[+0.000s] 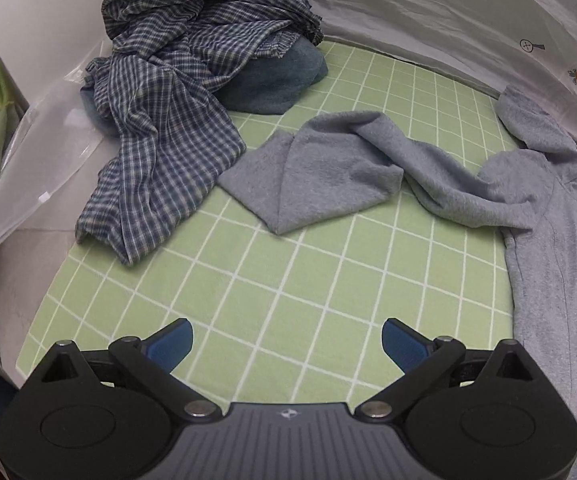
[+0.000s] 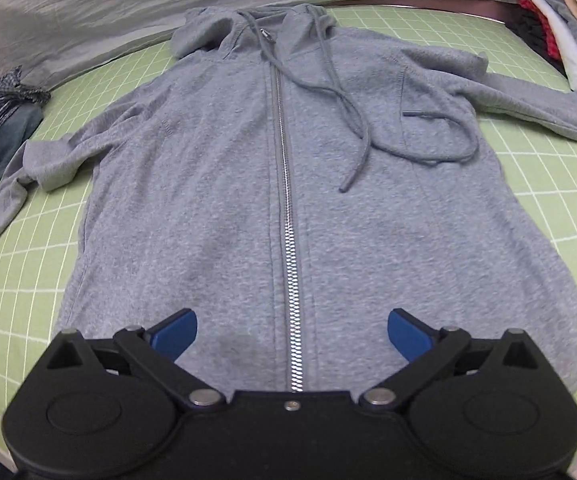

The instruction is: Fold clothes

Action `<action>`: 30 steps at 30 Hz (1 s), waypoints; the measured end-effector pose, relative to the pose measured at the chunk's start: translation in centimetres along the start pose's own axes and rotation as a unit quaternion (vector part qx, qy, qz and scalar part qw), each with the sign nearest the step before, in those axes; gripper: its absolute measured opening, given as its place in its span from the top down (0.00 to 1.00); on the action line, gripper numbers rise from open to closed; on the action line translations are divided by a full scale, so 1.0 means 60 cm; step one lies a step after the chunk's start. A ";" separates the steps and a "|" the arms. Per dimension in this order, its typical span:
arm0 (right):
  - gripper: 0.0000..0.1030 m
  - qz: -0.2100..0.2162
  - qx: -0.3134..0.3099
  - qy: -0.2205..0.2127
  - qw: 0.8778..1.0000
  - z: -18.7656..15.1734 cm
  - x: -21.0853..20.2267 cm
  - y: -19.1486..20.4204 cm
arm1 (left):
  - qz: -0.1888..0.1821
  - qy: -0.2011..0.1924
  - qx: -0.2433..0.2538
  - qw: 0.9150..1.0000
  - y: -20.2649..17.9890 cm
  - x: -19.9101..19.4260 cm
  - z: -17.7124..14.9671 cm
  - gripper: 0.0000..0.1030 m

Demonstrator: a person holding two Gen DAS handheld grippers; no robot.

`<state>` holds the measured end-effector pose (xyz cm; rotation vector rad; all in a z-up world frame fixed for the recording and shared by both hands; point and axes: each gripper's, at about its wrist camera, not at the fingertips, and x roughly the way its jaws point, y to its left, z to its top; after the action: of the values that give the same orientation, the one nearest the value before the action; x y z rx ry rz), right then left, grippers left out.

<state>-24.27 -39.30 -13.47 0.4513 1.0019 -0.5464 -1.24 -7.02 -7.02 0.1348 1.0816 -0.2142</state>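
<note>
A grey zip-up hoodie (image 2: 216, 200) lies flat, front up and zipped, on the green checked sheet (image 2: 16, 320), hood at the far end. Its left sleeve (image 1: 328, 168) lies crumpled and bent across the sheet; the right sleeve (image 2: 528, 100) stretches out to the right. My right gripper (image 2: 292, 332) is open and empty, above the hoodie's bottom hem astride the zipper (image 2: 288, 220). My left gripper (image 1: 286, 340) is open and empty over bare sheet (image 1: 228, 280), short of the left sleeve's cuff.
A blue-and-white checked shirt (image 1: 168, 100) is heaped over a blue garment (image 1: 276, 80) at the far left. A clear plastic bag (image 1: 36, 160) lies beside it. A white printed sheet (image 1: 468, 20) rises at the back. A stack of clothes (image 2: 556, 20) sits far right.
</note>
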 end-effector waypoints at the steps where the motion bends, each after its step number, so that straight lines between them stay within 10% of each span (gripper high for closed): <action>1: 0.00 -0.015 0.005 -0.001 1.000 0.000 0.005 0.008 | -0.008 -0.001 0.007 1.000 0.008 0.010 0.012 0.06; 6: 0.00 -0.084 0.052 -0.023 0.995 0.003 0.022 0.031 | -0.057 0.010 0.047 0.997 0.028 0.065 0.063 0.28; 19: 0.00 -0.150 0.136 -0.031 0.979 0.002 0.035 0.046 | -0.079 0.011 0.144 0.986 -0.003 0.160 0.112 0.35; 24: 0.00 -0.163 0.142 -0.035 0.976 0.000 0.035 0.052 | -0.082 -0.015 0.158 0.984 0.007 0.156 0.112 0.82; 30: 0.00 -0.167 0.145 -0.044 0.974 -0.002 0.037 0.056 | -0.145 0.013 0.094 0.985 0.057 0.127 0.111 0.88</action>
<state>-21.32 -37.07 -15.14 0.5147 0.9211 -1.0148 8.75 -5.93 -10.63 0.1498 1.1043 -0.5783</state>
